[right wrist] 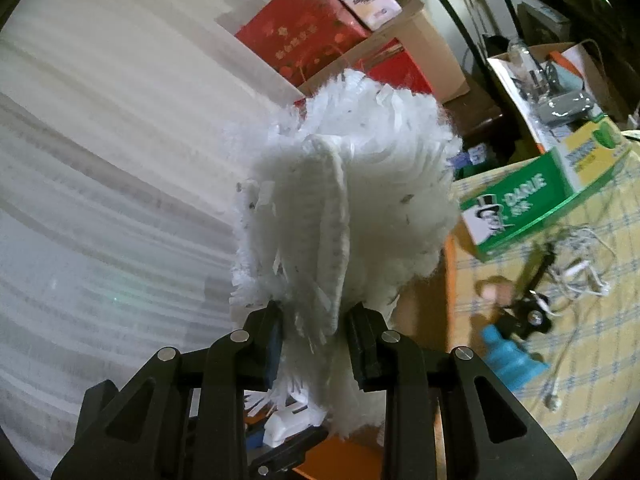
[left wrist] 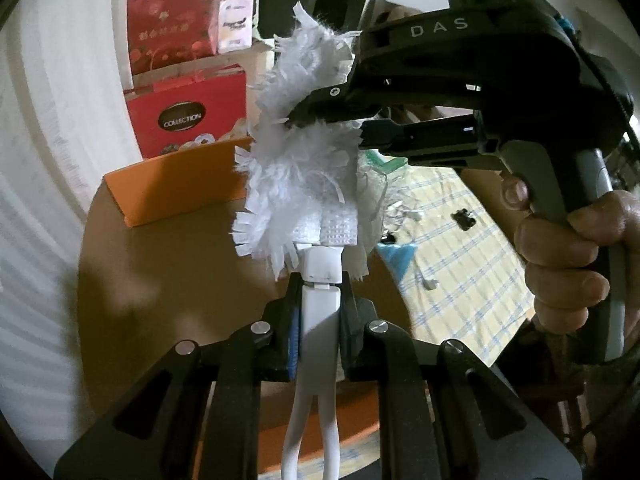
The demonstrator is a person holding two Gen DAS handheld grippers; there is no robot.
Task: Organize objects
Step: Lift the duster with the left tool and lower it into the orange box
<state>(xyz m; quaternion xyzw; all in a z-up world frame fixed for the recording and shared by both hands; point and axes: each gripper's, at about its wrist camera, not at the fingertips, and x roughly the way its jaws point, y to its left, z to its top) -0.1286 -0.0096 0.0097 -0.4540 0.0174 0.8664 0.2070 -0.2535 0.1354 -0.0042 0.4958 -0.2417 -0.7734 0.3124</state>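
- Left wrist view: behind your work, a brown round table (left wrist: 160, 280) carries an orange box (left wrist: 180, 184), with red gift bags (left wrist: 176, 24) stacked against a pale wall and a checked cloth (left wrist: 460, 248) to the right.
- Your left gripper (left wrist: 320, 320) has its jaws narrowed onto the white handle (left wrist: 320, 320) of a duster, whose fluffy white head (left wrist: 304, 160) stands upright above.
- Your right gripper (left wrist: 320, 116), held in your right hand (left wrist: 580, 260), pinches the head from the right.
- Right wrist view: pale wall fills the left; a green carton (right wrist: 532, 208) and tangled cables (right wrist: 580, 264) lie on the checked cloth.
- Your right gripper (right wrist: 316, 344) holds the fluffy head (right wrist: 352, 184) between partly closed jaws, fibres pressed against both pads.
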